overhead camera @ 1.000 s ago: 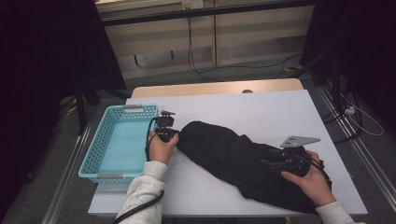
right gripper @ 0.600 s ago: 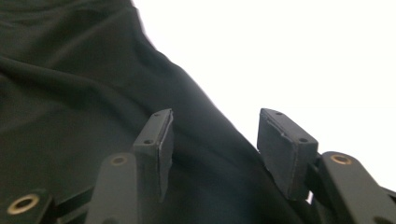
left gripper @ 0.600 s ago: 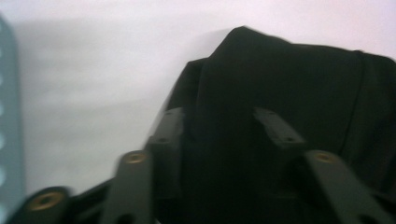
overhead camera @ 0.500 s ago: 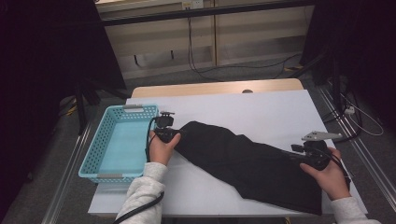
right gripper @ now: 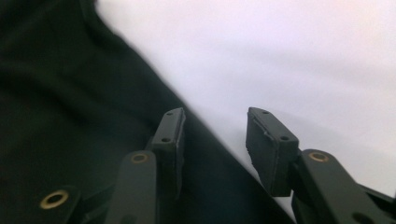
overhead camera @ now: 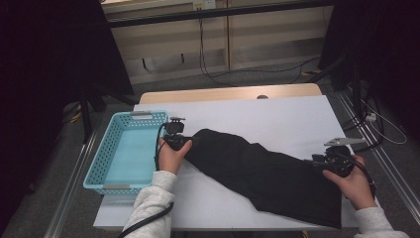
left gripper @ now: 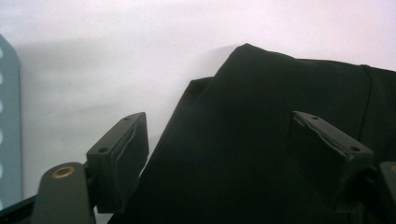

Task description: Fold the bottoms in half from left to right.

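A black garment point(overhead camera: 262, 171) lies spread diagonally across the white table point(overhead camera: 277, 114). My left gripper point(overhead camera: 184, 142) sits at its upper left end. In the left gripper view the cloth point(left gripper: 261, 140) lies loose between the wide-apart jaws of that gripper point(left gripper: 219, 126), which have just been opening; the pads do not press it. My right gripper point(overhead camera: 319, 159) is at the garment's right edge. In the right gripper view its jaws point(right gripper: 215, 121) have just been closing and still stand apart, straddling the cloth's edge point(right gripper: 205, 140) without pinching it.
A light blue plastic basket point(overhead camera: 99, 168) stands at the table's left end, right beside my left hand. Bare white tabletop stretches behind the garment. Dark floor, cables and stands surround the table.
The right hand has slid right, off the top of the garment to its right edge, and the cloth now lies longer and flatter. The left hand has stayed put.
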{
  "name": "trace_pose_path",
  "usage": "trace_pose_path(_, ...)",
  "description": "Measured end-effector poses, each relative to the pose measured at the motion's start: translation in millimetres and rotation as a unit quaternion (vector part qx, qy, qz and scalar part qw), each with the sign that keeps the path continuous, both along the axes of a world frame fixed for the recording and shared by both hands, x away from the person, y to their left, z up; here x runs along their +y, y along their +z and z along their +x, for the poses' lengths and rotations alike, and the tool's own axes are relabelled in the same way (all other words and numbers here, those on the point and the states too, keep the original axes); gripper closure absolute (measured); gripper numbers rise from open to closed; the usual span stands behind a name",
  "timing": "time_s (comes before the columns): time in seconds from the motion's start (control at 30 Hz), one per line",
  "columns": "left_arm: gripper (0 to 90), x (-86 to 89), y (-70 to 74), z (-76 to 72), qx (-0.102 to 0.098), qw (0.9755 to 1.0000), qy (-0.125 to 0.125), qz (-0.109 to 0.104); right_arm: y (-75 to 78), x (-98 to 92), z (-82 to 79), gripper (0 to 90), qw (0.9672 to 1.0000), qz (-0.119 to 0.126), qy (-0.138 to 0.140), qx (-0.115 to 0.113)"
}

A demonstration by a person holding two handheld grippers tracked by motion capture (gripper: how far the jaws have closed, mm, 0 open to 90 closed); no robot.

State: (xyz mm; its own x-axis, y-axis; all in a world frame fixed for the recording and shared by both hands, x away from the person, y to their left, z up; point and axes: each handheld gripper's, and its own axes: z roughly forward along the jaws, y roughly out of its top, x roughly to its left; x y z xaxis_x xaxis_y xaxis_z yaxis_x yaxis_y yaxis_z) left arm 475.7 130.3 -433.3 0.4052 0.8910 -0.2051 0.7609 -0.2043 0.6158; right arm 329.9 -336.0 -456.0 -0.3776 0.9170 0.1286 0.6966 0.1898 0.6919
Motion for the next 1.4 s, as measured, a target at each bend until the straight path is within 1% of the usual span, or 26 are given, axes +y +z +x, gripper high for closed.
trace_pose_path(0.03,19.4,-0.5,-1.4,-0.5,0.0,1.0,0.0,-0.002,-2.1,0.7,-2.0,60.7,1.0,-0.007,0.005,0.002)
trace_pose_path(0.1,19.3,-0.3,-2.2,-0.5,0.001,1.0,-0.002,0.002,-1.7,-0.1,-2.6,62.6,0.9999,-0.009,0.005,0.003)
trace_pose_path(0.13,18.7,-0.3,-3.1,-0.2,-0.001,1.0,-0.001,0.004,-1.4,-1.5,-3.6,67.8,0.9999,-0.009,0.002,0.007)
trace_pose_path(0.17,17.7,0.6,-5.1,1.0,0.001,1.0,0.004,0.005,-3.1,-4.0,-4.5,74.5,1.0,-0.004,-0.005,0.002)
trace_pose_path(0.23,17.0,0.9,-5.8,1.5,0.003,1.0,0.005,0.004,-4.7,-6.7,-4.6,80.7,0.9999,0.005,-0.01,-0.001)
trace_pose_path(0.27,17.0,-0.3,-6.8,1.5,0.005,1.0,0.006,0.0,-5.3,-7.6,-5.0,87.1,0.9999,0.009,-0.009,-0.002)
trace_pose_path(0.3,17.0,-0.3,-6.8,1.5,0.005,1.0,0.006,0.0,-5.9,-7.7,-5.1,88.0,0.9998,0.021,-0.004,0.001)
trace_pose_path(0.47,16.9,-0.3,-6.3,2.0,0.001,1.0,0.009,0.004,-4.1,-10.8,-6.0,90.0,0.9997,0.021,-0.006,0.004)
trace_pose_path(0.57,16.3,0.7,-7.7,2.8,0.001,1.0,0.008,0.006,-0.4,-20.7,-11.2,90.0,0.9997,0.017,-0.004,0.019)
trace_pose_path(0.67,15.4,1.2,-10.1,3.9,0.003,0.9999,0.009,0.007,-0.1,-23.0,-13.2,90.0,0.9997,0.016,-0.002,0.019)
trace_pose_path(0.7,15.4,1.2,-12.4,4.6,0.006,0.9998,0.017,0.011,0.9,-22.9,-13.6,89.9,0.9997,0.012,0.0,0.022)
trace_pose_path(0.8,15.5,0.4,-13.6,4.7,0.006,0.9998,0.017,0.012,1.3,-21.6,-13.8,89.8,0.9998,0.003,0.0,0.02)
trace_pose_path(0.87,15.4,-0.4,-13.7,4.8,0.006,0.9998,0.016,0.01,1.0,-21.3,-14.1,89.1,0.9998,0.004,-0.002,0.018)
trace_pose_path(0.9,15.4,0.1,-13.9,5.5,0.009,0.9998,0.013,0.015,0.4,-21.6,-14.2,88.1,0.9999,0.005,-0.002,0.014)
trace_pose_path(0.93,15.4,0.0,-14.4,5.9,0.009,0.9996,0.013,0.022,-0.4,-21.8,-14.6,82.6,1.0,0.006,-0.003,0.007)
trace_pose_path(0.97,15.5,-0.1,-14.6,6.3,0.007,0.9996,0.014,0.025,-0.4,-21.3,-15.2,69.0,0.9999,0.004,-0.015,0.0)
trace_pose_path(1.0,15.5,-0.1,-14.6,6.3,0.007,0.9996,0.014,0.025,-0.4,-21.3,-15.2,69.0,0.9999,0.004,-0.015,0.0)
trace_pose_path(1.03,15.5,-1.4,-15.8,6.7,0.006,0.9995,0.013,0.028,1.2,-20.4,-16.1,64.3,0.9997,0.023,-0.008,-0.01)
trace_pose_path(1.07,15.3,-1.4,-15.8,6.7,0.006,0.9995,0.013,0.028,1.2,-20.4,-16.1,64.3,0.9997,0.023,-0.008,-0.01)
trace_pose_path(1.1,15.1,-2.1,-16.5,7.1,0.004,0.9993,0.011,0.034,3.3,-18.0,-16.2,59.0,0.9994,0.027,-0.008,-0.019)
trace_pose_path(1.13,15.3,-2.1,-16.5,7.1,0.004,0.9993,0.011,0.034,3.3,-18.0,-16.2,59.0,0.9994,0.027,-0.008,-0.019)
trace_pose_path(1.2,17.2,-3.9,-16.3,6.8,0.004,0.9987,0.008,0.05,5.0,-12.6,-16.3,56.3,0.9991,0.034,0.007,-0.027)
trace_pose_path(1.27,22.6,-4.2,-16.0,6.4,0.003,0.9984,0.008,0.055,5.0,-10.4,-16.2,55.6,0.999,0.034,0.009,-0.026)
trace_pose_path(1.3,26.4,-4.3,-14.5,6.1,0.007,0.9977,0.004,0.068,5.0,-5.5,-15.9,54.6,0.9989,0.033,0.021,-0.025)
trace_pose_path(1.33,29.5,-4.3,-14.5,6.1,0.007,0.9977,0.004,0.068,5.2,-3.9,-15.8,54.2,0.9988,0.034,0.024,-0.026)
trace_pose_path(1.4,36.1,-4.3,-11.8,4.8,0.017,0.997,0.003,0.076,6.6,0.0,-15.6,53.3,0.9986,0.034,0.03,-0.027)
